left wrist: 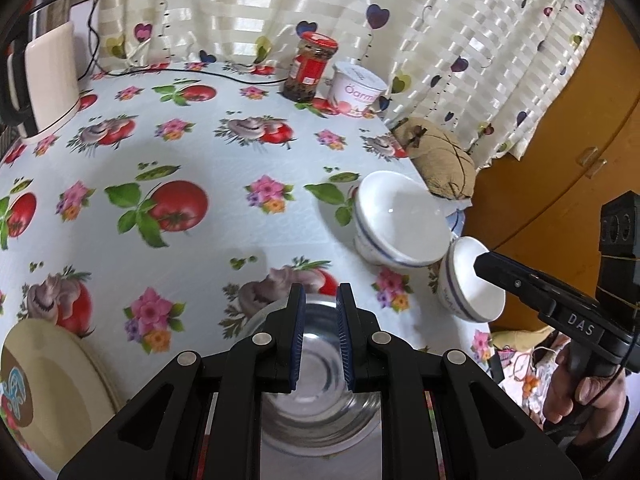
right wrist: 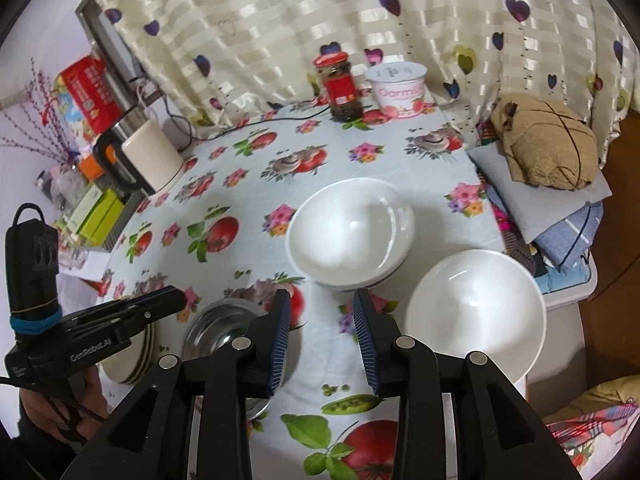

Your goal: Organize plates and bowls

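2 white bowls (right wrist: pixel 350 236) (blue-banded outside), a silver metal bowl (left wrist: pixel 320 364), cream plates (left wrist: pixel 52 384), on a tomato-and-flower tablecloth (left wrist: pixel 224 152).

Floral-clothed table (right wrist: pixel 240 184), bowls (right wrist: pixel 350 236), plates (left wrist: pixel 60 380), jar (right wrist: pixel 340 84), kettle (right wrist: pixel 148 156)

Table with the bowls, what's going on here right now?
A person holds a gripper in each hand over the table. The left gripper hangs open above a steel bowl, next to some stacked plates. The right gripper is open too, holding nothing, near two white bowls. Nothing is gripped yet.
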A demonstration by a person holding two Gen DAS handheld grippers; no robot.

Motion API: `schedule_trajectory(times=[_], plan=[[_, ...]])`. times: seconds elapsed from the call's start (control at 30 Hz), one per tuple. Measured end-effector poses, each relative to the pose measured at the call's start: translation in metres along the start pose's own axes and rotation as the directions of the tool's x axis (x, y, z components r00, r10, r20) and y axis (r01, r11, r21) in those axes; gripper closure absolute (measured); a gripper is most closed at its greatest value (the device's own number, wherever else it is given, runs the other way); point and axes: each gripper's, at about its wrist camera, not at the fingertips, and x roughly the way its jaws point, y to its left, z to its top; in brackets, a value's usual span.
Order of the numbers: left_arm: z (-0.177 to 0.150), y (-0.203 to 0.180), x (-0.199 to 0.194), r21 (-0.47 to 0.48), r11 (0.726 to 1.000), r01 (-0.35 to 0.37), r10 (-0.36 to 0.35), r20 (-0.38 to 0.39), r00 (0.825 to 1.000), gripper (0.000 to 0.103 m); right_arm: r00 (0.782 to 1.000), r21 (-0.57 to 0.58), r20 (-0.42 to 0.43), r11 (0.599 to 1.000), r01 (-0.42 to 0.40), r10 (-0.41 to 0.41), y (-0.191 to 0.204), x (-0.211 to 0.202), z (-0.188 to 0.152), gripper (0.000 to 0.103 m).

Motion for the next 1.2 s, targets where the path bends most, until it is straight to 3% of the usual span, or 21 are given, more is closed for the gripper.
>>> schedule_trajectory(times=[0.33, 0.6, 1.2], plan=[[0.021, -0.018, 0.02, -0.005, 1.0, 0.03, -0.03, -0.011, 0.999, 0.086, 1.0, 0.044, 0.021, 0.999, 0.022, -0.023, -0.024, 0.002, 0.013, 0.071], [0.036, -0.024, 0.04, -0.023, 0.999, 0.049, -0.049, -0.028, 0.998, 0.077, 0.999, 0.062, 0.017, 0.997, 0.039, -0.04, -0.037, 0.013, 0.024, 0.071], [0.048, -0.027, 0.079, -0.031, 0.998, 0.05, -0.052, -0.064, 0.997, 0.077, 0.997, 0.065, -0.022, 0.995, 0.075, -0.074, -0.049, 0.043, 0.035, 0.071]])
